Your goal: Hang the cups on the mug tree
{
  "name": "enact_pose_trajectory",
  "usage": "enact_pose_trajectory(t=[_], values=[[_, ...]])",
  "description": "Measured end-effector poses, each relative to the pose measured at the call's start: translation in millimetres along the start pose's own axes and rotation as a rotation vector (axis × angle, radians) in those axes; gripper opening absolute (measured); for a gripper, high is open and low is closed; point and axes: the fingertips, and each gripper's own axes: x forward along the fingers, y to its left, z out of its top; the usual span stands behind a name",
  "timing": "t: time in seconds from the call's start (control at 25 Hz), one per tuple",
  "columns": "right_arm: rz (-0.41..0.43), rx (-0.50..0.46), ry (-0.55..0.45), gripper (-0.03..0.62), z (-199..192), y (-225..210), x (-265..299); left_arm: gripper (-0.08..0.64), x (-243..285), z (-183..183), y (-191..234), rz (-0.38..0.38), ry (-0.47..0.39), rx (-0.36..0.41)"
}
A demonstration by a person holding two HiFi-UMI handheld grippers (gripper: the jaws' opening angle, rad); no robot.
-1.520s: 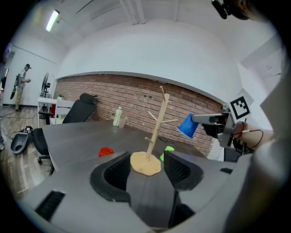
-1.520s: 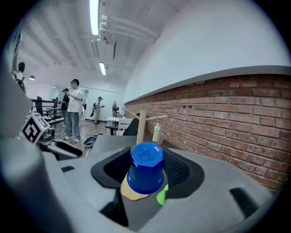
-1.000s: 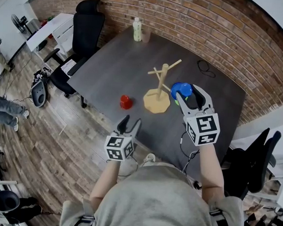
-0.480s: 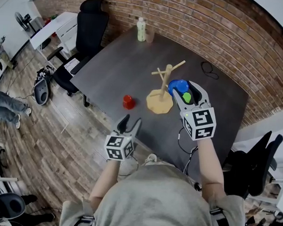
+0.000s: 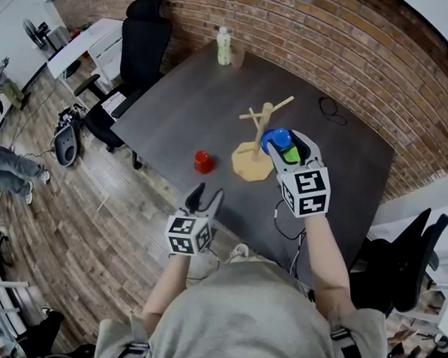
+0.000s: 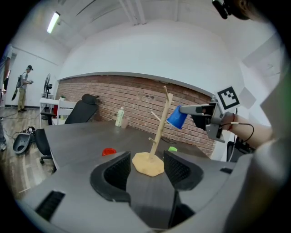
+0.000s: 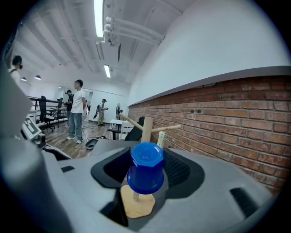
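Note:
My right gripper (image 5: 288,146) is shut on a blue cup (image 5: 275,139), held in the air just right of the wooden mug tree (image 5: 264,123). In the right gripper view the blue cup (image 7: 145,168) sits between the jaws with its flat bottom turned away, and the mug tree's trunk (image 7: 146,129) rises right behind it. A green cup (image 5: 291,154) lies on the table below that gripper. Left of the tree's base stands a red cup (image 5: 203,162). My left gripper (image 5: 206,198) hovers open and empty at the table's near edge, facing the mug tree (image 6: 157,136).
The dark table (image 5: 183,106) carries a bottle (image 5: 224,46) at its far edge and a black cable (image 5: 328,109) at the back right. Office chairs (image 5: 145,37) stand left of it, a brick wall behind. People (image 7: 77,109) stand far off.
My right gripper has carried the blue cup leftward and down, from beside the tree's base up against its trunk. The left gripper has stayed where it was.

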Motion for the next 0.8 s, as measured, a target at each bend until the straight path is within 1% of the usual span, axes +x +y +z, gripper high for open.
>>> enact_pose_trajectory(t=[0.6,0.8], values=[[-0.010,0.048,0.005,0.232,-17,0,-3,0.222,6,-5,-5,-0.007,0.010,0.000],[0.011,0.069,0.005,0.259,-21,4,-7,0.222,8,-5,-8,-0.014,0.012,0.004]])
